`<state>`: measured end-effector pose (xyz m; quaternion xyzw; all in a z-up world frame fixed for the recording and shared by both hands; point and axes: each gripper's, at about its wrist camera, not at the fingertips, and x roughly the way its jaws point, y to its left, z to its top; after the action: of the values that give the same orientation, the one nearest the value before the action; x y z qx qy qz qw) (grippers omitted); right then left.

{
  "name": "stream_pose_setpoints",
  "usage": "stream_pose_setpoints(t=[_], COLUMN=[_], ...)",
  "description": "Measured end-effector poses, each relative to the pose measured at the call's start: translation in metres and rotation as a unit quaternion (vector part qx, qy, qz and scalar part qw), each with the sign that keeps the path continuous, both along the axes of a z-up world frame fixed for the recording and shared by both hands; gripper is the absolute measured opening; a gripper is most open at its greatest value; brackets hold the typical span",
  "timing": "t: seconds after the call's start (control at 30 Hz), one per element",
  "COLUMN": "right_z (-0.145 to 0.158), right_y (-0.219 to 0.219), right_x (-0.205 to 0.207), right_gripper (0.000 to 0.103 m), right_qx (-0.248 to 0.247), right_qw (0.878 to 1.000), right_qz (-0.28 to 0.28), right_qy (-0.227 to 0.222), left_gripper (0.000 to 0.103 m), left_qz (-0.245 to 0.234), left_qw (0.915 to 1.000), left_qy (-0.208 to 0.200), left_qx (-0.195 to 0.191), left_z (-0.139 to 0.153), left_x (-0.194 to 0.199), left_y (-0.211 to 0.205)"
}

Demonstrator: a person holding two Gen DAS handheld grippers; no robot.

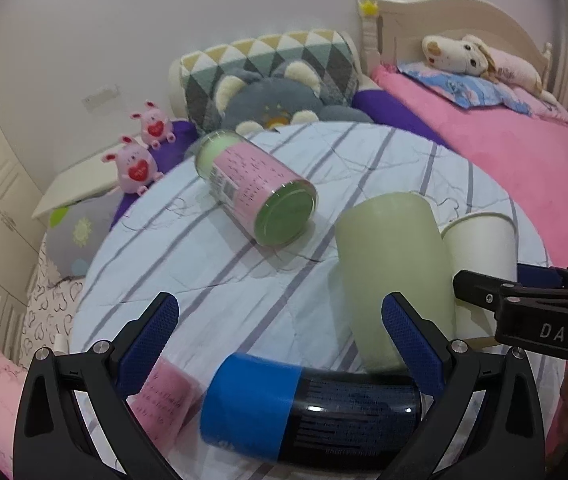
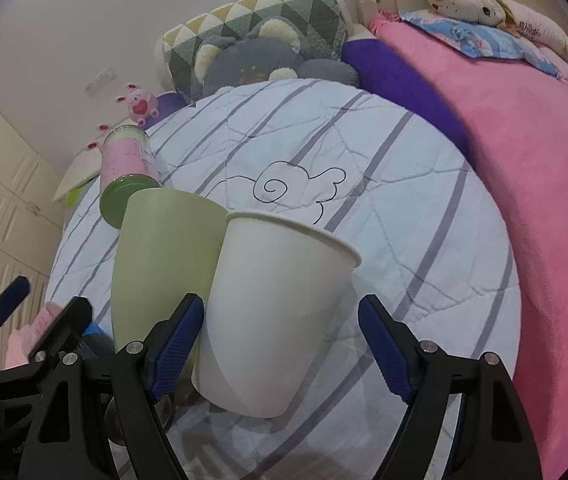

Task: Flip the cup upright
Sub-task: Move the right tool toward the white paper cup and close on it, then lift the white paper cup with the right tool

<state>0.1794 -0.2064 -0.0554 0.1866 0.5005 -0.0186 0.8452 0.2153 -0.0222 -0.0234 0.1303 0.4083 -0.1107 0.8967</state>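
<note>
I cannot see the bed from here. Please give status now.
Left hand-held gripper open over lying blue cup. Right hand-held gripper open around upright white cup. Green cup touches its left side; pink-label cup lies apart.

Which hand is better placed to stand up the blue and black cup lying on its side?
Left. The left gripper is open with the blue and black cup lying between its fingers. The right gripper is open around the white paper cup, which already stands rim up.

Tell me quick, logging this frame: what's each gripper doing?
Left gripper: open, holding nothing, blue-black cup lying between its fingers.
Right gripper: open around the upright white cup.
</note>
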Motion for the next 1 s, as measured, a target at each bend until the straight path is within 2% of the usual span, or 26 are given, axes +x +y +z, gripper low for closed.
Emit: stream_pose_setpoints(t=[0.13, 0.2, 0.43, 0.67, 1.0], right_z=[-0.007, -0.011, -0.009, 0.001, 0.014], right_y=[-0.004, -0.003, 0.001, -0.003, 0.000], right_x=[0.009, 0.014, 0.015, 0.011, -0.007], right_gripper=[0.081, 0.069, 0.068, 0.068, 0.068], right_qx=[0.006, 0.008, -0.004, -0.021, -0.033], right_qw=[1.000, 1.000, 0.999, 0.999, 0.999], right_qz=[-0.002, 0.011, 0.023, 0.017, 0.024], right_qy=[0.017, 0.027, 0.027, 0.019, -0.002], left_gripper=[0.103, 0.103, 0.103, 0.103, 0.103], left_qz=[0.003, 0.007, 0.026, 0.028, 0.038], left_qw=[1.0000, 0.9998, 0.9993, 0.9995, 0.9989], left_qy=[0.002, 0.009, 0.025, 0.014, -0.005], left_qx=[-0.008, -0.015, -0.009, -0.006, -0.028], left_z=[0.000, -0.001, -0.006, -0.002, 0.012], left_x=[0.006, 0.010, 0.016, 0.012, -0.004], left_y=[0.001, 0.004, 0.008, 0.008, 0.014])
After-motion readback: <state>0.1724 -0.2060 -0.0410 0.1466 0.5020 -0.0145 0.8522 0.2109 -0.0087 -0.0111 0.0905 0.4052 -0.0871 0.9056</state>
